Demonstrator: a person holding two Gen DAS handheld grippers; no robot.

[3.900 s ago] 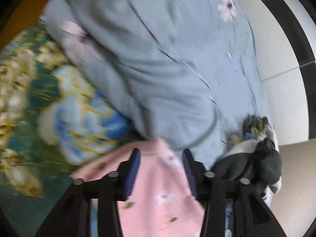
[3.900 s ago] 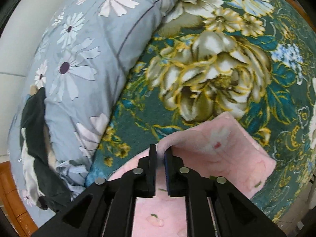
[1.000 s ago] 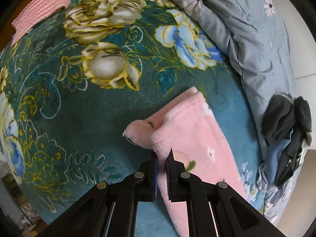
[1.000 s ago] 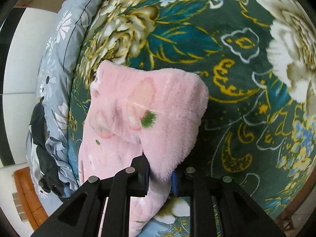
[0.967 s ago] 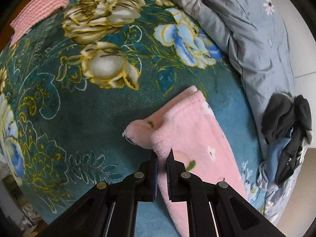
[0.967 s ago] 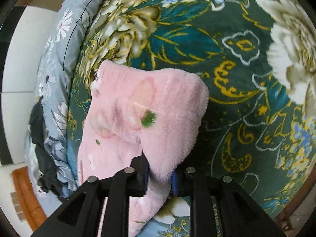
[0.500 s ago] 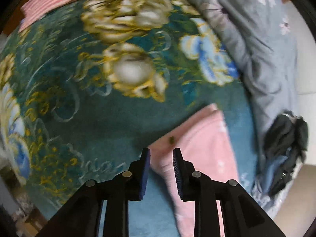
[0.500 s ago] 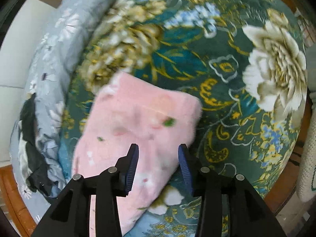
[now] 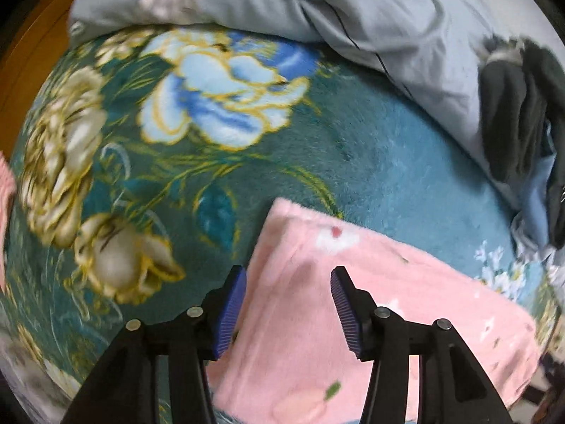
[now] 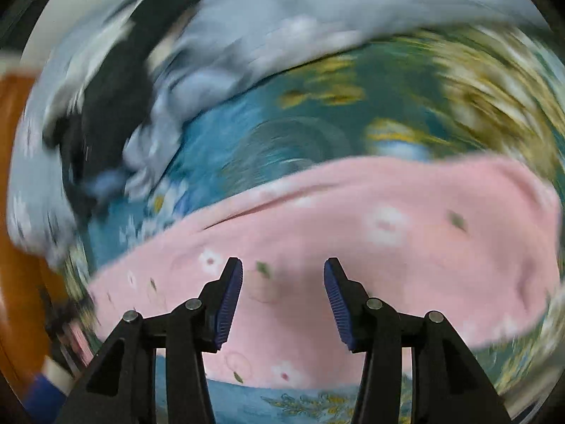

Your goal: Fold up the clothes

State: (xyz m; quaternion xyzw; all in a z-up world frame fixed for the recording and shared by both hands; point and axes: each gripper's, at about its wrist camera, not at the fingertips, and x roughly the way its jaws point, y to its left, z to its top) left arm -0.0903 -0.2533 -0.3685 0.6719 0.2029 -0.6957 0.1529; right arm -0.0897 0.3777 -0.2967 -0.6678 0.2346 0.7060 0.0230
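A fluffy pink garment with small flower prints [image 9: 353, 318] lies folded flat on the teal floral blanket [image 9: 370, 162]. My left gripper [image 9: 287, 304] is open just above the garment's left end, with nothing between its blue pads. The right wrist view is motion-blurred; there the same pink garment [image 10: 370, 247] stretches across the frame, and my right gripper [image 10: 282, 293] hangs open over its near edge, holding nothing.
A grey-blue duvet with flower prints [image 9: 317, 7] is bunched along the far side of the bed. Dark and pale-blue clothes [image 9: 519, 113] are piled on it at the right. A wooden bed frame [image 10: 14, 176] runs along the left edge of the right wrist view.
Both grippers were shut on the pink garment a second ago; they have since let go, opened wide and pulled back. The garment now lies flat. The right camera is swinging fast.
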